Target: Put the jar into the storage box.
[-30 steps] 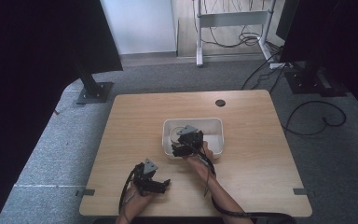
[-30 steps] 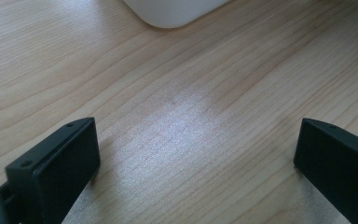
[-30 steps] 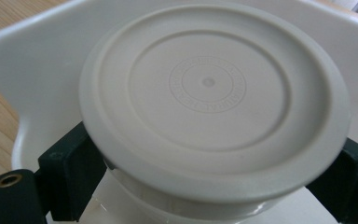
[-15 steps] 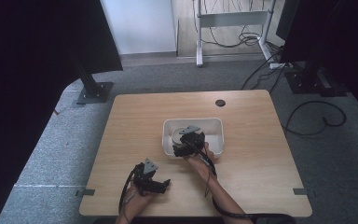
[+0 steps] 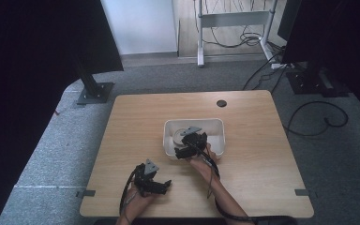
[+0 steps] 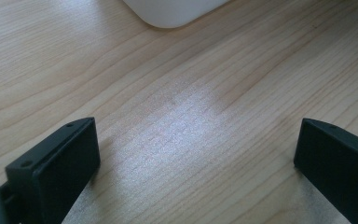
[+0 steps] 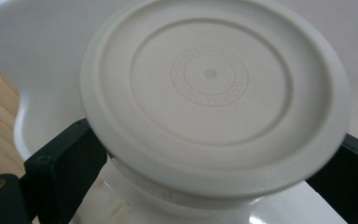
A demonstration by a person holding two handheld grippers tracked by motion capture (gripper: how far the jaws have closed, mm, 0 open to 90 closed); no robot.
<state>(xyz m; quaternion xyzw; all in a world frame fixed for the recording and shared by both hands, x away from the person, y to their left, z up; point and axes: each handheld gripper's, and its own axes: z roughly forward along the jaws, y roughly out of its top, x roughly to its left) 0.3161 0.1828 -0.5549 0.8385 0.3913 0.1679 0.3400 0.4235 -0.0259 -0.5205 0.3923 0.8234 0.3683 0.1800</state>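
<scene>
The right gripper (image 5: 183,151) has been moved a little lower into the white tub (image 5: 217,127), where its jaws are closed around a round white jar (image 7: 214,98), so lifting seems next, while the left gripper (image 5: 165,186) is kept open on the table (image 5: 136,117).

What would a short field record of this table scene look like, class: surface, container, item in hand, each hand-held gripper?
Surface: wooden table
Container: white tub, mid-table
Item: round white lidded jar, inside the tub
Right hand-held gripper: jaws on either side of the jar, below its lid
Left hand-held gripper: open, over bare wood at the near edge
</scene>
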